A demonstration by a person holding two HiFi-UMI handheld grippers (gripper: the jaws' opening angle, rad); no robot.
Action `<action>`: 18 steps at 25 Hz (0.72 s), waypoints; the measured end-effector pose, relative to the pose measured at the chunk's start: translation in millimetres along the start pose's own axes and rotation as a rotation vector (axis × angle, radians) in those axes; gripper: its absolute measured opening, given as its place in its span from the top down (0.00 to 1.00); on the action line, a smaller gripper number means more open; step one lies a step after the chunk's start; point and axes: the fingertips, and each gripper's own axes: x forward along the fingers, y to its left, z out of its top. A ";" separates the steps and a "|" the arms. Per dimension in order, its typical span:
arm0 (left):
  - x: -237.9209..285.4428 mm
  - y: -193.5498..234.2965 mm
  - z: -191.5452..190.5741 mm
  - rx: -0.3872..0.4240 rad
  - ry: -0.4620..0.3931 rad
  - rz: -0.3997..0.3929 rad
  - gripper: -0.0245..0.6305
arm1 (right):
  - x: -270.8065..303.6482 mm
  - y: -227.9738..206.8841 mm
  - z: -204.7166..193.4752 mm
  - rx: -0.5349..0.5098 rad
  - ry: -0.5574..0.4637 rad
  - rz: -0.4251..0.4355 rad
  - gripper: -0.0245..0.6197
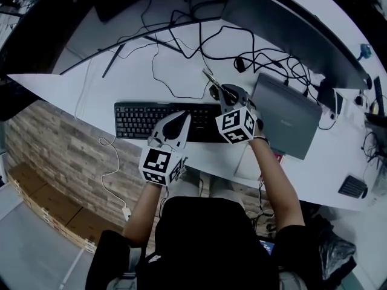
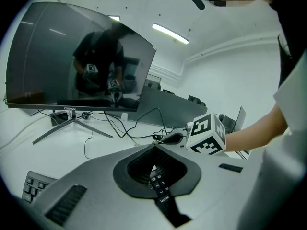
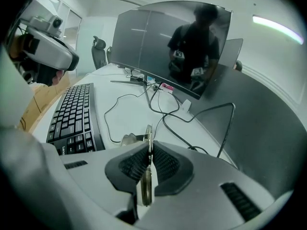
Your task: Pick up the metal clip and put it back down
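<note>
Looking at a thin, flat, shiny silver metal clip (image 3: 148, 137), seen edge-on at lower centre of the right gripper view, with a rounded loop poking out left past the pads. Pinched upright in the right gripper (image 3: 148, 152), black ribbed fingers (image 3: 133, 165) clamped on both its faces. Apparently held clear of the white desk (image 3: 129, 115). Also visible as a slim silver sliver (image 1: 208, 76) sticking out of the right gripper (image 1: 225, 90) just above centre of the head view, beyond the black keyboard (image 1: 145, 118).

On the left gripper (image 2: 154, 150): closed, fingers (image 2: 136, 168) together, gripping nothing, with only keyboard keys showing through the gap lower down. Sitting at centre of the head view (image 1: 179, 121), over the keyboard's near edge.

Counted:
- one clip
- two grippers
- one keyboard
- one closed grey laptop (image 1: 289, 112) at right
- two monitors: dark curved screen (image 3: 168, 47), plus grey back of a second (image 1: 284, 32) at upper right
- tangle of black cables (image 3: 163, 115) on desk, too many to count cleanly
</note>
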 end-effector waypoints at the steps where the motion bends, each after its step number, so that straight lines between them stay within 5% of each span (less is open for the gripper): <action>1: 0.2 -0.3 -0.3 -0.001 0.000 0.000 0.95 | 0.0 0.5 -0.1 -0.004 0.001 0.000 0.92; 18: -3.0 -2.1 -7.4 -0.004 0.011 0.006 0.95 | 0.5 20.7 -4.8 -0.079 0.023 0.054 0.92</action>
